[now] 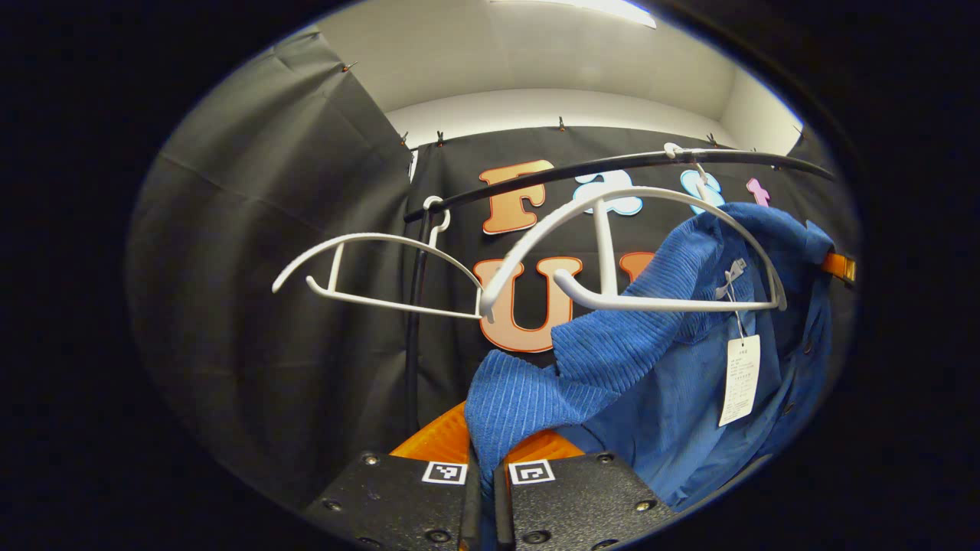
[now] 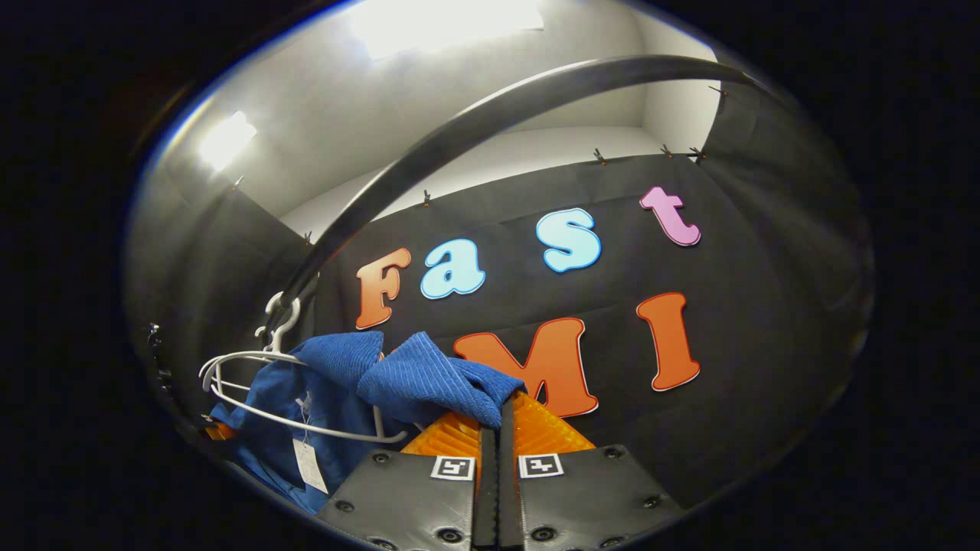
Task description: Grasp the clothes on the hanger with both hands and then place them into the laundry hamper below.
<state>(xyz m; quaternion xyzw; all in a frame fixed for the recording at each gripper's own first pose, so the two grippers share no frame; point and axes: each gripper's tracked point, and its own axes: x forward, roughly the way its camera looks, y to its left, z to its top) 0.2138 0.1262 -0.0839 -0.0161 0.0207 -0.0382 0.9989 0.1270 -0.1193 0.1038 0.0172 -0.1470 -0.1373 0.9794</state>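
Blue shirt half off hanger, pinched at both ends.
Rail (image 1: 612, 163) is hung with two white hangers; blue shirt (image 1: 658, 360) is draped partly over the nearer hanger (image 1: 612, 252), presumably being pulled free. Cloth is clamped between closed fingers of left gripper (image 1: 482, 474) and right gripper (image 2: 498, 436). A paper tag (image 1: 739, 379) hangs inside the collar.

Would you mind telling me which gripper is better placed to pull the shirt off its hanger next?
Probably the right gripper. Both are shut on the shirt, but the left gripper has drawn its side below the hanger, while the right's cloth lies bunched beside the hanger.
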